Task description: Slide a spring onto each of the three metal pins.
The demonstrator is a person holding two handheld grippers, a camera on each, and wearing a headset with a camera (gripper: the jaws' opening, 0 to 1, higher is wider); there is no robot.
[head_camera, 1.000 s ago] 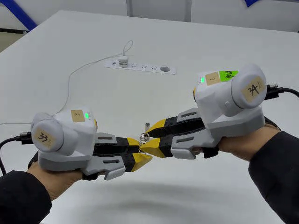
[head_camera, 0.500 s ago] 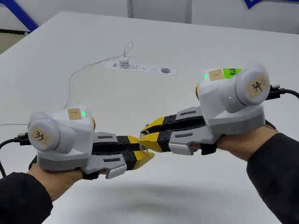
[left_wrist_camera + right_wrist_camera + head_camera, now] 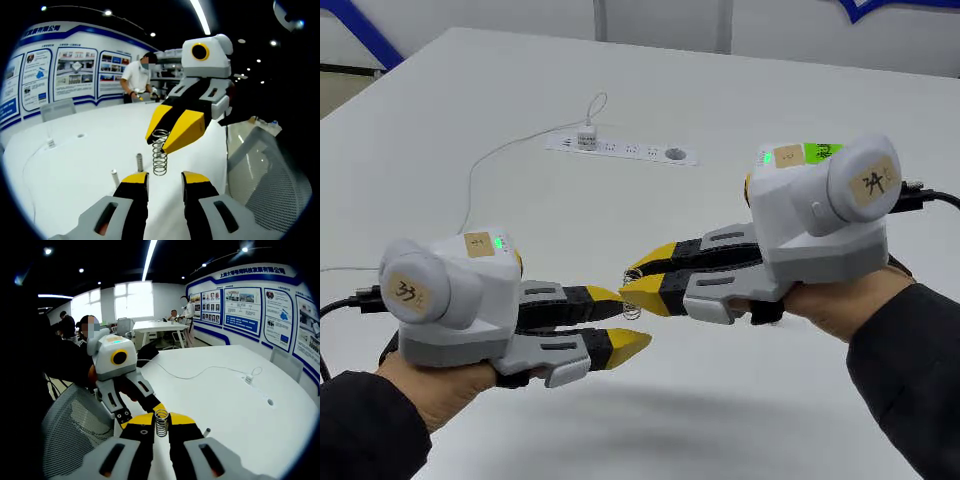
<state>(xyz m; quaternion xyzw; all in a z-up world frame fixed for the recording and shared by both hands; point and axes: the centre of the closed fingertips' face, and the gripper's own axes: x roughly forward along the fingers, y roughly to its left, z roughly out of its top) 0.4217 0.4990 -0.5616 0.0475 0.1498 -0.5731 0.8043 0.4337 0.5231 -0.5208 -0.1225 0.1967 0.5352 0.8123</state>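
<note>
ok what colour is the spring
Silvery bare metal. The spring shows best in the left gripper view, held by the right gripper.

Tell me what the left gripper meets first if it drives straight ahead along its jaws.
Probably the spring, hanging from the right gripper's shut jaws, just ahead of the left gripper's open jaws; depth is unclear.

A white power strip (image 3: pixel 620 147) with a plugged cable (image 3: pixel 469 190) lies on the white table (image 3: pixel 770 100).
</note>
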